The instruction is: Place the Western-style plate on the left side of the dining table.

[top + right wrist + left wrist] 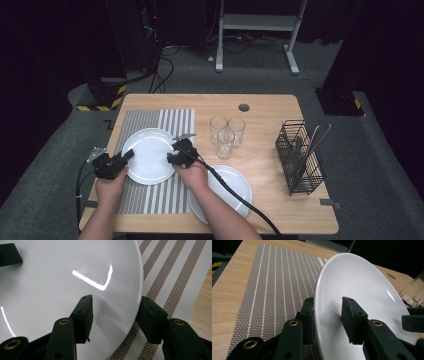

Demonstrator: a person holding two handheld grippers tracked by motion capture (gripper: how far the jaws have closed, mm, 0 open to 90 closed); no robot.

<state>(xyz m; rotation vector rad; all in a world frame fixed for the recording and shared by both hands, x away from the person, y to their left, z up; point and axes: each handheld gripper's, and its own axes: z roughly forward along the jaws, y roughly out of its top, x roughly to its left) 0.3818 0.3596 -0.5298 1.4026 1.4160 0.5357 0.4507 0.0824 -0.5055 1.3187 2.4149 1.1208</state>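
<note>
A white plate [148, 156] lies over a striped placemat [150, 117] at the table's left. My left gripper [128, 155] holds the plate's left rim and my right gripper [172, 152] holds its right rim. In the left gripper view the left gripper [328, 312] has one jaw under the plate [362, 282] and one pad on top. In the right gripper view the right gripper [115, 307] clamps the plate's [62, 270] edge the same way, above the placemat [170, 272]. Whether the plate is lifted off the mat I cannot tell.
A second white plate [237, 177] sits at the front middle under my right forearm. Three clear glasses [226, 132] stand just right of the mat. A black wire basket [300, 157] with cutlery stands at the right. A round cable hole [244, 107] is at the back.
</note>
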